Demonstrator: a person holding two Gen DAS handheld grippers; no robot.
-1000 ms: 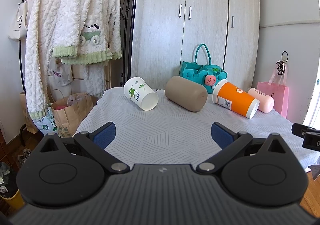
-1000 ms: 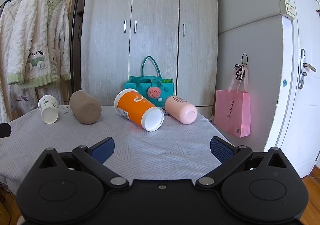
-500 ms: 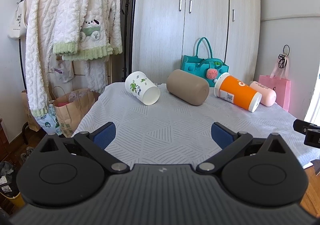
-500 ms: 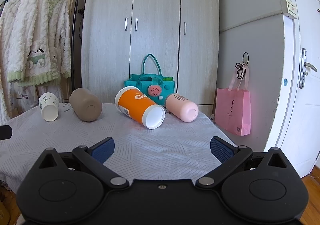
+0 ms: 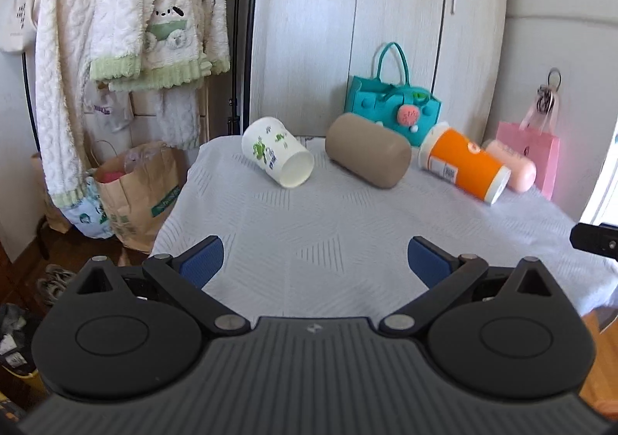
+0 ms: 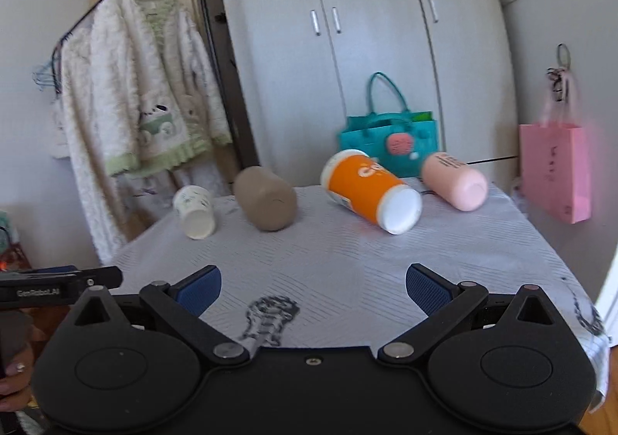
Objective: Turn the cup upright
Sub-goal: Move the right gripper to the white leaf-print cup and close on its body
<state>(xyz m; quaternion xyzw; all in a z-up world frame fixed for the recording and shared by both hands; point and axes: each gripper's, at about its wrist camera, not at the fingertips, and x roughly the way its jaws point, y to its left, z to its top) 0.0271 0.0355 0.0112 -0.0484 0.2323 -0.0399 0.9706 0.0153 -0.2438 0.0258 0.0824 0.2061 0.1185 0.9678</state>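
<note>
Several cups lie on their sides in a row at the far end of the cloth-covered table (image 5: 347,234): a white cup with green prints (image 5: 276,158) (image 6: 194,211), a tan cup (image 5: 367,155) (image 6: 266,204), an orange cup with a white base (image 5: 461,163) (image 6: 369,191) and a pink cup (image 5: 511,164) (image 6: 454,181). My left gripper (image 5: 315,261) is open and empty over the near part of the table. My right gripper (image 6: 313,286) is open and empty, also short of the cups.
A teal handbag (image 5: 390,110) stands behind the cups against a grey wardrobe (image 5: 367,29). A clothes rack with fluffy robes (image 5: 127,21) and a paper bag (image 5: 135,187) stand left of the table. A pink bag (image 6: 554,172) hangs at the right.
Both grippers have risen and moved forward toward the table. The right view has swung left and tilted. The cups have not moved.
</note>
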